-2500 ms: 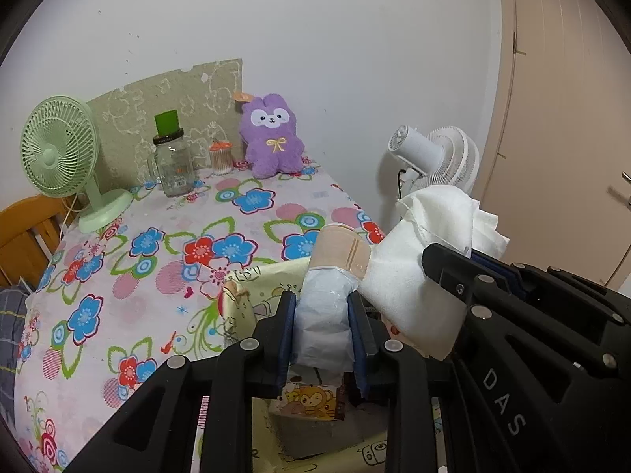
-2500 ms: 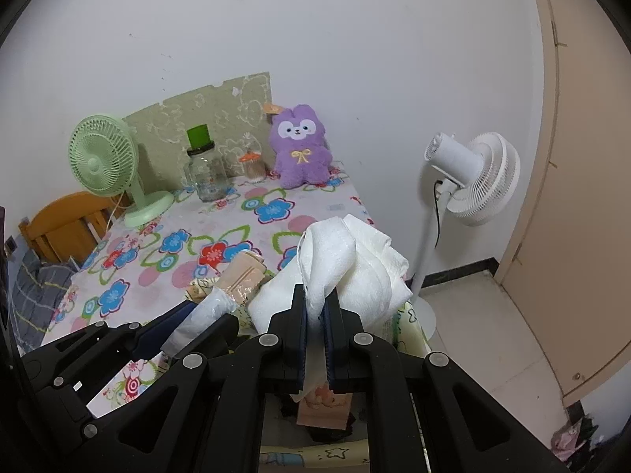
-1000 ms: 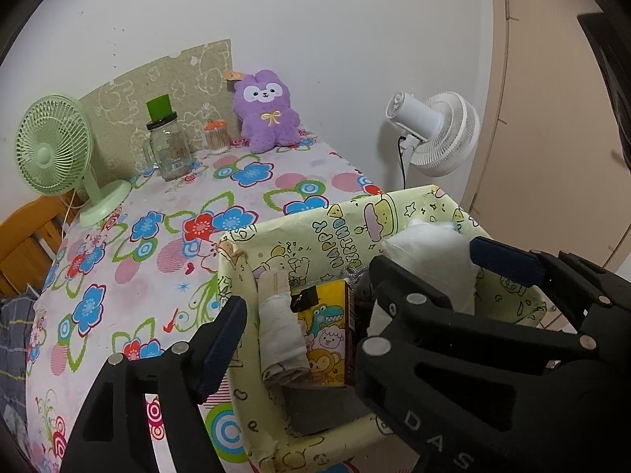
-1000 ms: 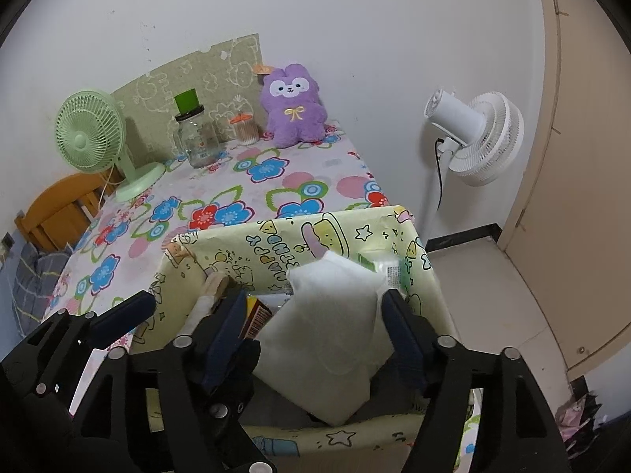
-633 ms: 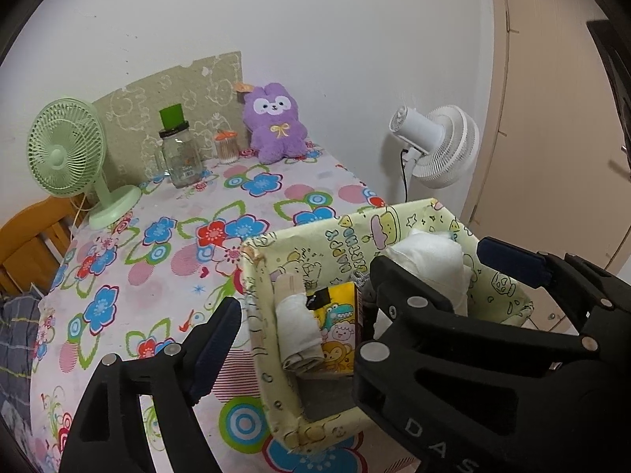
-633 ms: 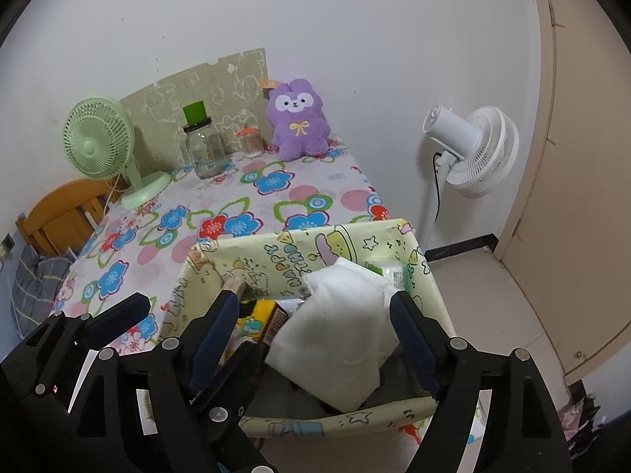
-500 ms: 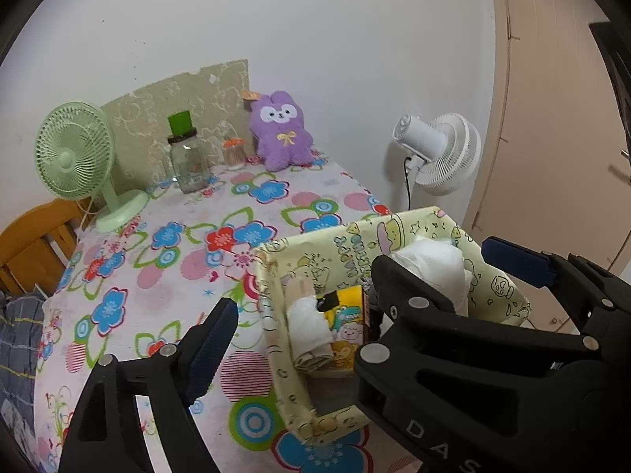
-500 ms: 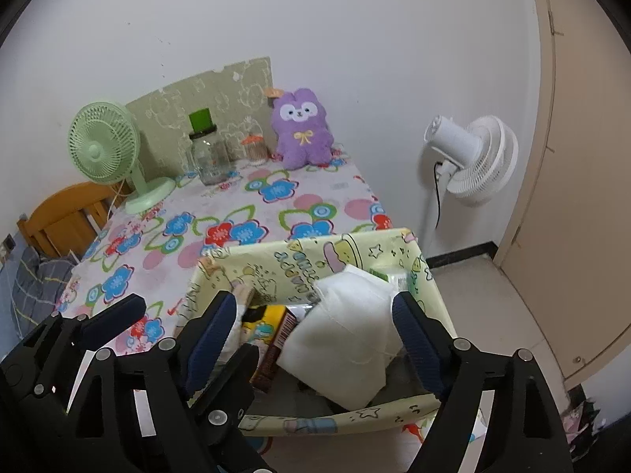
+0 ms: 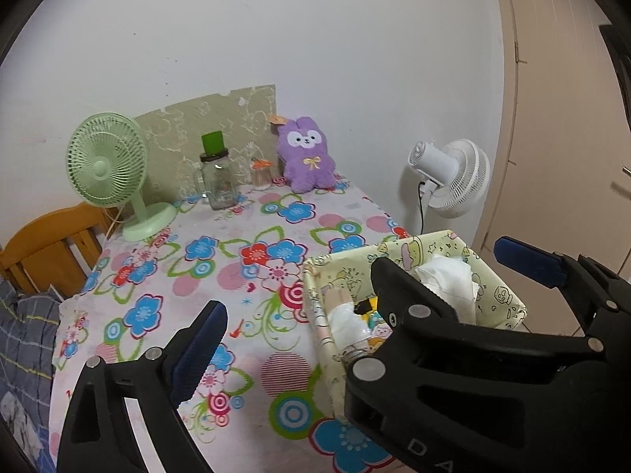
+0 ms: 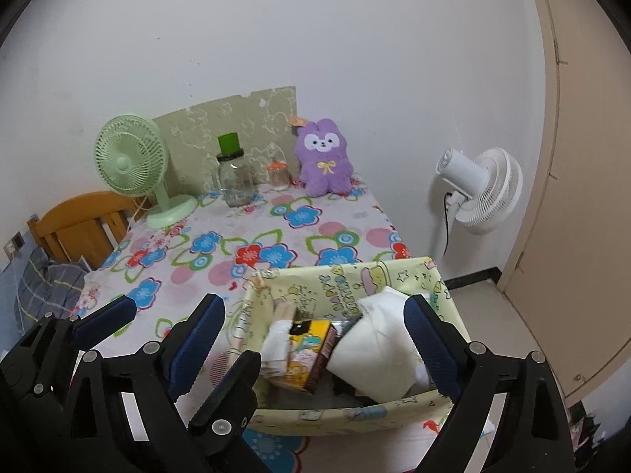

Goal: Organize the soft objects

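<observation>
A yellow cartoon-print fabric basket stands on the near right corner of the flowered table. Inside lie a folded white cloth, a rolled white and beige cloth and a yellow cartoon box. My right gripper hovers above the basket, jaws opening, pads touching nothing. My left gripper hangs beside it to the left, jaws also opening and empty; its right finger is hidden behind the right gripper. A purple plush rabbit sits against the far wall.
At the table's back stand a green desk fan, a glass jar with a green lid and a small orange-capped jar. A white floor fan stands right of the table; a wooden chair sits left.
Both grippers let go of their cloths, which now lie in the basket. The jaws have spread wider, and both grippers have drawn back and up from the basket.
</observation>
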Motion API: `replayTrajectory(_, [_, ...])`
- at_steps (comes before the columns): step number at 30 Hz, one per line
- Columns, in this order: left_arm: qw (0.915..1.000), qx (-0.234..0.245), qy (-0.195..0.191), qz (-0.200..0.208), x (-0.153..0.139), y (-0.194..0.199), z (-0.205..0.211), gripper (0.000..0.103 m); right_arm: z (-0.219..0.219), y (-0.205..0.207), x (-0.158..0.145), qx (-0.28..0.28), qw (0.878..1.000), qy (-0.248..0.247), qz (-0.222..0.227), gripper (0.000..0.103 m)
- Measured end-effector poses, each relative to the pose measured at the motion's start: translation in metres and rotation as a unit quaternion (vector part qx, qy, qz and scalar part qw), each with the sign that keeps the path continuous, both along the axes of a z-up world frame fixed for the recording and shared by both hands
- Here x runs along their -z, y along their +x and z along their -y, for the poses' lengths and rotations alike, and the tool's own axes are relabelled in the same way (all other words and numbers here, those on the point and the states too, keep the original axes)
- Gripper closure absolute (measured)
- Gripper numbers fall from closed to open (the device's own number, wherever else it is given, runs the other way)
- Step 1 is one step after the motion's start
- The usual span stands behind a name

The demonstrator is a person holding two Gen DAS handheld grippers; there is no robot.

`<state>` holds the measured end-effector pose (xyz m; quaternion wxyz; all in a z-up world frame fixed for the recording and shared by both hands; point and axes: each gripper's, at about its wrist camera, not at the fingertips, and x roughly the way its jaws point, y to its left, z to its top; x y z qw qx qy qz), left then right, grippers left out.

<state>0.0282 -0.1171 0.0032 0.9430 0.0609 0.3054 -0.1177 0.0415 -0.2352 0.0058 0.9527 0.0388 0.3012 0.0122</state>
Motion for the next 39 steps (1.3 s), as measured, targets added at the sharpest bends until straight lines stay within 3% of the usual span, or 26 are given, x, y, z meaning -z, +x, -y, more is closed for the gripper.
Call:
replayTrajectory(23, [0.9955, -0.067, -0.022, 0.064, -0.044, -0.032, -0.082, 0.001, -0.069, -0.036, -0.053, -0.037, 0.996, -0.001, 0.080, 0.002])
replayTrajectory(39, [0.9879, -0.122, -0.016, 0.094, -0.050, -0.052, -0.130, 0.000, -0.083, -0.055, -0.061, -0.038, 0.994, 0.007, 0.101, 0.001])
